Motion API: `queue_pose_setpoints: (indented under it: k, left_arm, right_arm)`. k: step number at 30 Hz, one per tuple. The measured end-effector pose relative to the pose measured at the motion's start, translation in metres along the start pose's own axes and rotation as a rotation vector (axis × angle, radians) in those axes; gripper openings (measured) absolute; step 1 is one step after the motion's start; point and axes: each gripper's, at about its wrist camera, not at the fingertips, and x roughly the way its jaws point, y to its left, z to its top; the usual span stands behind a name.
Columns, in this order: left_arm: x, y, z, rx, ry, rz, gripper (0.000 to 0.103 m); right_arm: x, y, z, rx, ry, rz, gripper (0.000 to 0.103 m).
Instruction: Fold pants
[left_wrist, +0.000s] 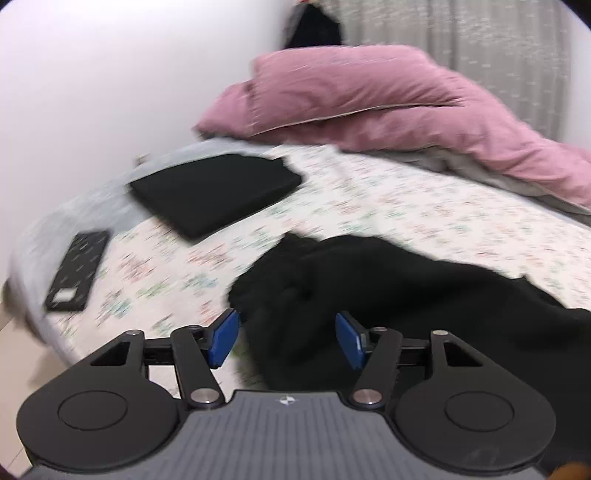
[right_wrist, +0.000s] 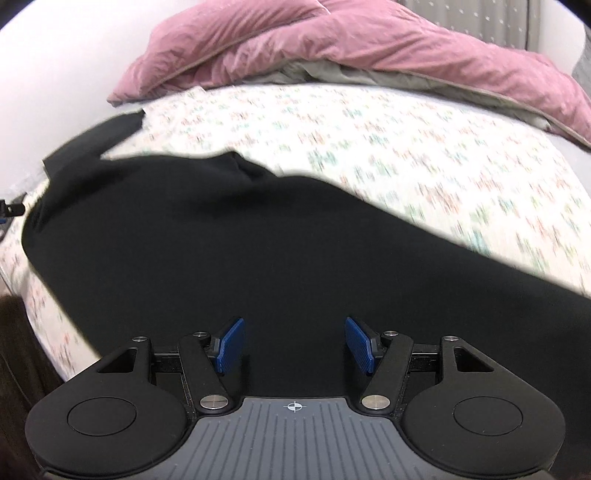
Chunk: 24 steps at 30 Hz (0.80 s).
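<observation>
Black linkage arms, silver screws, blue ribbed fingers (right_wrist: 231, 345), grey grooved housing.

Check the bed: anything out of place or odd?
Mostly fine. The black pants lie bunched and unfolded on the floral sheet, unlike the neatly folded black garment. A phone sits near the bed's edge. The pink duvet is rumpled.

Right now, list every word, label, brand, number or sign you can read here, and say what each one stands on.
No readable words or numbers.
Left gripper: small white emblem on its grey body, no letters.
Right gripper: white crosshair mark on its grey body, no letters.
Phone: pale patch on its dark patterned case, too blurred to read.
</observation>
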Motion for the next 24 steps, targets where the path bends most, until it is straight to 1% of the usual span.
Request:
queue_pose_setpoints:
  k: [1, 5, 8, 10, 11, 13, 15, 18, 22, 24]
  left_arm:
    - [0.001, -0.006, 0.002, 0.014, -0.008, -0.038, 0.081]
    - [0.019, -0.031, 0.006, 0.093, -0.017, -0.168, 0.082]
    - [0.031, -0.052, 0.003, 0.173, -0.048, -0.234, 0.082]
    - [0.04, -0.062, 0.003, 0.211, -0.059, -0.267, 0.082]
    - [0.042, -0.068, 0.002, 0.223, -0.061, -0.281, 0.082]
    - [0.053, -0.072, 0.003, 0.238, -0.058, -0.295, 0.082]
    - [0.065, -0.074, 0.004, 0.249, -0.058, -0.296, 0.083]
    - [0.079, -0.075, 0.003, 0.251, -0.044, -0.281, 0.083]
    - [0.089, -0.071, 0.001, 0.228, -0.025, -0.295, 0.083]
    - [0.088, -0.069, 0.0, 0.229, -0.026, -0.3, 0.083]
  right_arm:
    - [0.002, 0.0, 0.009, -0.006, -0.007, 0.016, 0.061]
    - [0.019, -0.001, 0.053, -0.046, -0.038, 0.106, 0.06]
    - [0.04, 0.003, 0.086, -0.024, -0.03, 0.164, 0.051]
    - [0.056, 0.004, 0.105, 0.002, -0.019, 0.202, 0.043]
    - [0.064, 0.004, 0.114, 0.017, -0.013, 0.224, 0.042]
    - [0.082, 0.004, 0.129, 0.051, 0.012, 0.268, 0.036]
    - [0.101, 0.008, 0.144, 0.066, 0.04, 0.297, 0.033]
    - [0.126, 0.013, 0.154, 0.063, 0.092, 0.319, 0.033]
    - [0.159, 0.015, 0.163, 0.071, 0.157, 0.306, 0.033]
    - [0.174, 0.013, 0.165, 0.085, 0.194, 0.318, 0.034]
